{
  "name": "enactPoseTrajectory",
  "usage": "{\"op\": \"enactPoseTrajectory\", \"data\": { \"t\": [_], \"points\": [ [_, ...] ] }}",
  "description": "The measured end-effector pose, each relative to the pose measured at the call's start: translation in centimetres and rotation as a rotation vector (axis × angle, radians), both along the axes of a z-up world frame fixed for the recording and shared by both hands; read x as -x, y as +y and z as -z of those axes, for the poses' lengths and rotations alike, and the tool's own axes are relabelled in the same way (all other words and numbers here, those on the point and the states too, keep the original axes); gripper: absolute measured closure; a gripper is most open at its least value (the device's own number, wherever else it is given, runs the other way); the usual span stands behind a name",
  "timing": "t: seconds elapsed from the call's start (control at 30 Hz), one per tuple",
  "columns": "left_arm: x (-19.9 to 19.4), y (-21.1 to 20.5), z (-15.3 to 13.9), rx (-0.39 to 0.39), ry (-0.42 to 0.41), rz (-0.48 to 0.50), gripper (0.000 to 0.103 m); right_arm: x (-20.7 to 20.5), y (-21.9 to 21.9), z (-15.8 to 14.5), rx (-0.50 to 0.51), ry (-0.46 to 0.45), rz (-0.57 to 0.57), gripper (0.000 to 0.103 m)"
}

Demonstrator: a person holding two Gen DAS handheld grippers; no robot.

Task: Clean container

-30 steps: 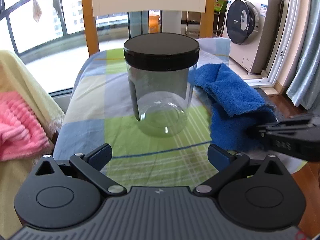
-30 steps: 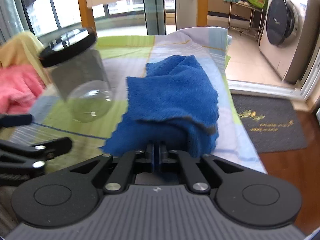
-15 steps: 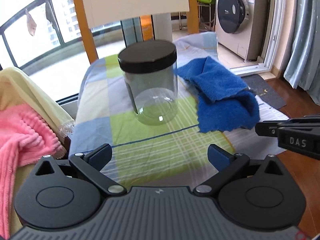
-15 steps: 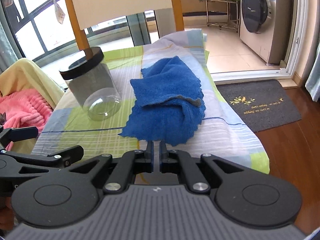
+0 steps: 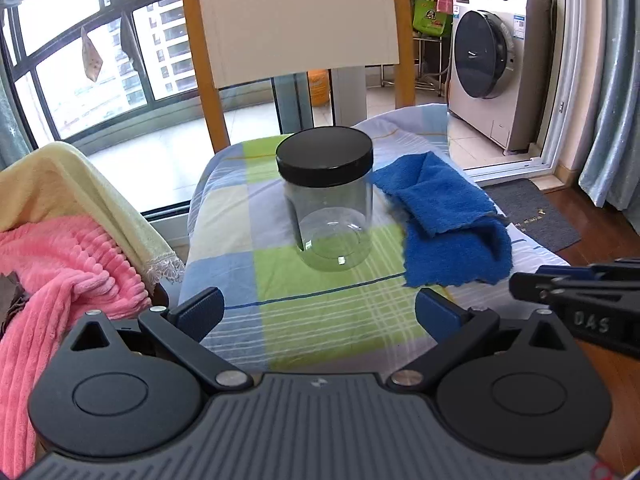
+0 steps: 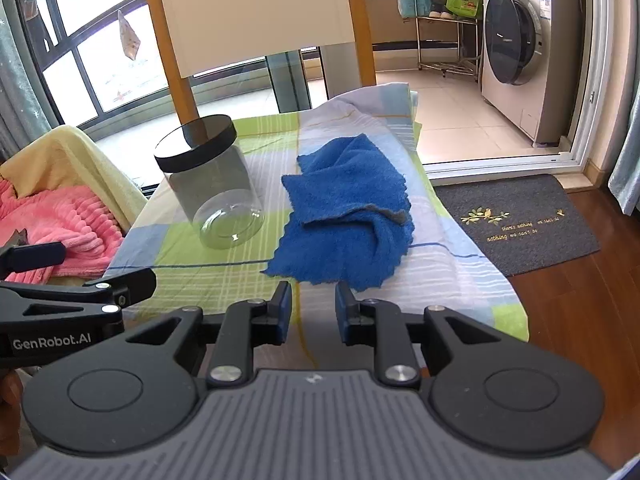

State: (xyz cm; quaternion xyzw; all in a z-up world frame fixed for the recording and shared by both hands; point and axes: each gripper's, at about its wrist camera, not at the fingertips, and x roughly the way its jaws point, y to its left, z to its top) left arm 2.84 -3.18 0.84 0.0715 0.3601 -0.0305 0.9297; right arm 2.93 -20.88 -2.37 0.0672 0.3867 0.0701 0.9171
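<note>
Right fingers [image 6: 284,312] opening, empty, short of blue cloth [image 6: 348,208] edge.

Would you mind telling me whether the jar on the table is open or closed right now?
Closed. The clear jar stands upright with its black lid seated flat across the mouth; it looks empty inside.

Home: washing machine [image 5: 496,60], doormat [image 6: 516,220]

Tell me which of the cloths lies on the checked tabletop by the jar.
The blue cloth, crumpled right of the jar; the pink and cream ones lie off the table's left.
</note>
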Motion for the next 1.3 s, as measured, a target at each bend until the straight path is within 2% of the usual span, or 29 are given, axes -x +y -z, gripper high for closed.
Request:
{"op": "enactPoseTrajectory", "data": {
  "t": [0.2, 0.4, 0.63, 1.03, 1.3],
  "points": [
    [0.6, -0.6, -0.2, -0.068, -0.021, 0.007, 0.001, 0.1, 0.0, 0.5, 0.023, 0.015, 0.039, 0.083],
    [0.4, -0.2, 0.2, -0.038, 0.009, 0.013, 0.001, 0.1, -0.2, 0.6, 0.023, 0.041, 0.053, 0.083],
    [0.3, 0.5, 1.0, -0.019, 0.035, -0.018, 0.001, -0.1, 0.8, 0.8, 0.143, 0.063, 0.063, 0.083],
    [0.4, 1.0, 1.4, 0.005, 0.029, -0.040, 0.001, -0.7, 1.4, 1.0, 0.121, 0.088, 0.041, 0.083],
    [0.1, 0.9, 1.9, -0.032, 0.033, -0.055, 0.001, -1.7, 1.2, 1.5, 0.123, 0.102, 0.038, 0.083]
  ]
}}
